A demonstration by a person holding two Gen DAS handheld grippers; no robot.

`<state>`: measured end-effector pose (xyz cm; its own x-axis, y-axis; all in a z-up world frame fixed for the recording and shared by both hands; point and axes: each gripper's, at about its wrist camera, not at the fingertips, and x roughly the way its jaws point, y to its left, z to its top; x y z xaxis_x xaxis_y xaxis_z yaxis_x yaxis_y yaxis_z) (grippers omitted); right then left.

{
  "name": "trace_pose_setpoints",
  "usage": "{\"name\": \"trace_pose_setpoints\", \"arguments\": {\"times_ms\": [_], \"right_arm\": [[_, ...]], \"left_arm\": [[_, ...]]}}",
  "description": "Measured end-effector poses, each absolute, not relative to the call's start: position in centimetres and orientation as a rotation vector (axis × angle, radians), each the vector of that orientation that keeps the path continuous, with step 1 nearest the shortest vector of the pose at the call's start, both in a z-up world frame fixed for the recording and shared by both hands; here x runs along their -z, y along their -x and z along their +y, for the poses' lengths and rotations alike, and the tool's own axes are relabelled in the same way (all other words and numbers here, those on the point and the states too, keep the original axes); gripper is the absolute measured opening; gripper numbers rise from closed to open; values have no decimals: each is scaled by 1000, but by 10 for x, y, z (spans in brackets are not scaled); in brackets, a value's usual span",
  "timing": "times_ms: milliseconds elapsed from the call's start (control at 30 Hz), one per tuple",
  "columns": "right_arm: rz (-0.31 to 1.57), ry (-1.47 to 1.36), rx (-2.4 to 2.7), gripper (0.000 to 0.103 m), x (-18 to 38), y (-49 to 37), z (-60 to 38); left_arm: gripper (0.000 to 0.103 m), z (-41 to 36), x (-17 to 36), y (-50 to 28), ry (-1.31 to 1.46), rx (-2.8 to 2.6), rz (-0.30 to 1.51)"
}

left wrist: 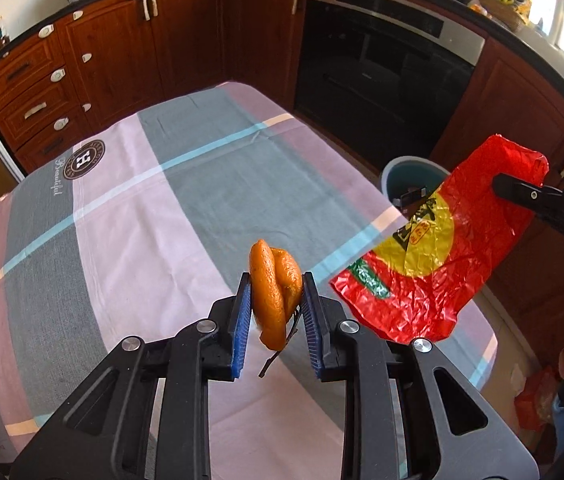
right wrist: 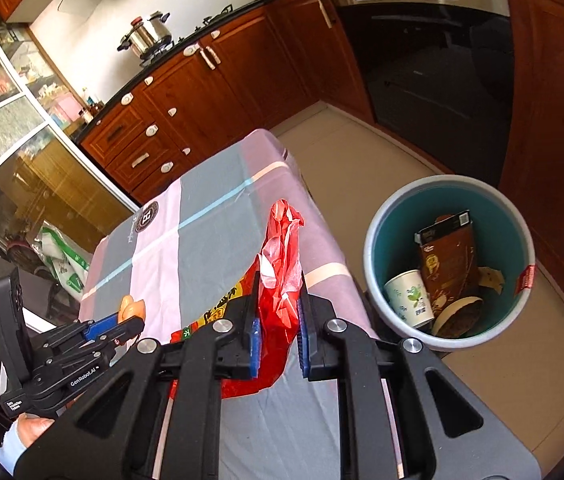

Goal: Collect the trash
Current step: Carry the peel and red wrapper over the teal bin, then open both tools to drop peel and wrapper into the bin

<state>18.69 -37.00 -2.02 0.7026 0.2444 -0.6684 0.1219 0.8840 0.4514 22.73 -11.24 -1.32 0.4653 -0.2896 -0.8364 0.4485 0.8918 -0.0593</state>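
My left gripper (left wrist: pixel 276 280) is shut on a folded piece of orange peel (left wrist: pixel 272 292), lifted above the checked tablecloth (left wrist: pixel 142 216); a thin stem hangs under the peel. My right gripper (right wrist: pixel 280 276) is shut on a crumpled red plastic wrapper (right wrist: pixel 282 264), also raised off the table. In the left wrist view that wrapper (left wrist: pixel 434 256) hangs to the right with the right gripper's black fingers (left wrist: pixel 522 192) on it. The right wrist view shows the left gripper (right wrist: pixel 122 322) and the peel (right wrist: pixel 132 306) at lower left. A grey bin (right wrist: pixel 448 186) stands on the floor right of the table.
The bin holds a paper cup (right wrist: pixel 410 298), a brown carton (right wrist: pixel 448 256) and other scraps. Wooden cabinets (left wrist: pixel 122 60) and a black oven (left wrist: pixel 382 72) line the far side. Red bags (left wrist: pixel 534 400) lie on the floor at right. A person's hand (right wrist: pixel 32 428) holds the left gripper.
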Motion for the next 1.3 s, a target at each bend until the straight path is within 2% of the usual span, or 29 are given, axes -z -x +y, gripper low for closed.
{"name": "trace_pose_setpoints", "arguments": {"times_ms": [533, 800, 1067, 1233, 1267, 1300], "right_arm": [[672, -549, 155, 13, 16, -141, -498], [710, -501, 282, 13, 34, -144, -542], [789, -489, 301, 14, 63, -171, -555], [828, -471, 281, 17, 77, -190, -552], [833, -469, 276, 22, 78, -195, -551], [833, -469, 269, 31, 80, -197, -550]], "left_arm": [[25, -248, 16, -217, -310, 629, 1016], [26, -321, 38, -228, -333, 736, 1059], [26, -357, 66, -242, -343, 787, 1111], [27, -364, 81, -255, -340, 788, 1139], [28, -365, 84, -258, -335, 788, 1147], [30, -366, 86, -261, -331, 790, 1155]]}}
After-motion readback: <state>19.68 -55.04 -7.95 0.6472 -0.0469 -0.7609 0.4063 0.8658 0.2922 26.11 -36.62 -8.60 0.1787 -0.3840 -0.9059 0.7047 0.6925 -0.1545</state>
